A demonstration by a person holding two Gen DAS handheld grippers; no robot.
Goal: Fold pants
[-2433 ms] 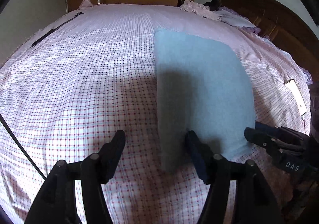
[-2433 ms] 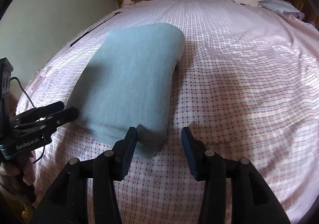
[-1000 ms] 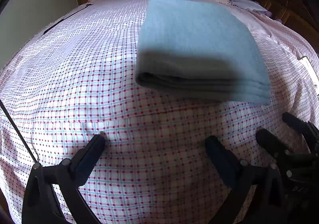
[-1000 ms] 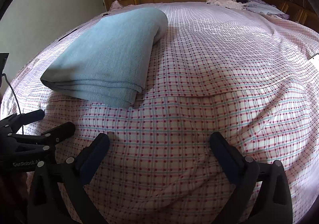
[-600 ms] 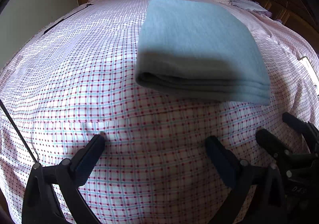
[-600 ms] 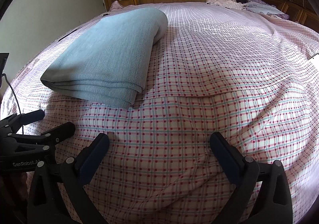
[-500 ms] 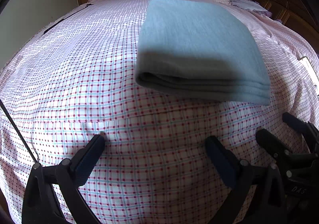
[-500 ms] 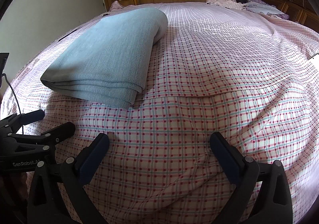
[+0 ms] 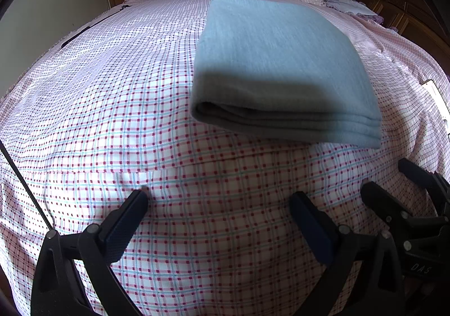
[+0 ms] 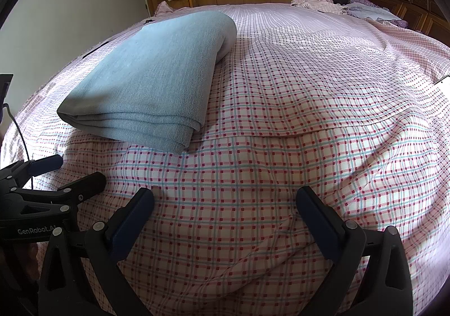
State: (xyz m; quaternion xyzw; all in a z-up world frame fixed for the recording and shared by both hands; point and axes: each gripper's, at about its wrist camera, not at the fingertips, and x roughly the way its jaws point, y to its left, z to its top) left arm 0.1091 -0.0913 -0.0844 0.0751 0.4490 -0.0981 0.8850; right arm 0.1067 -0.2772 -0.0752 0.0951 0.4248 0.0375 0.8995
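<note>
The left gripper (image 9: 218, 200) gapes wide and empty over the pink checked bedsheet (image 9: 112, 107). Just beyond, the folded light-blue fabric pants (image 9: 275, 62) lie flat. To the right, the right gripper (image 10: 225, 200) is equally spread, holding nothing.

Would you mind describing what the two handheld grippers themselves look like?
Both are black plastic frames with round rivets and two splayed fingers tipped with dark blue textured pads. The left gripper trails a thin black cable; seen from the right camera its side reads "GenRobot.AI". The right gripper is the same build, and from the left camera shows the letters "DAS".
</note>
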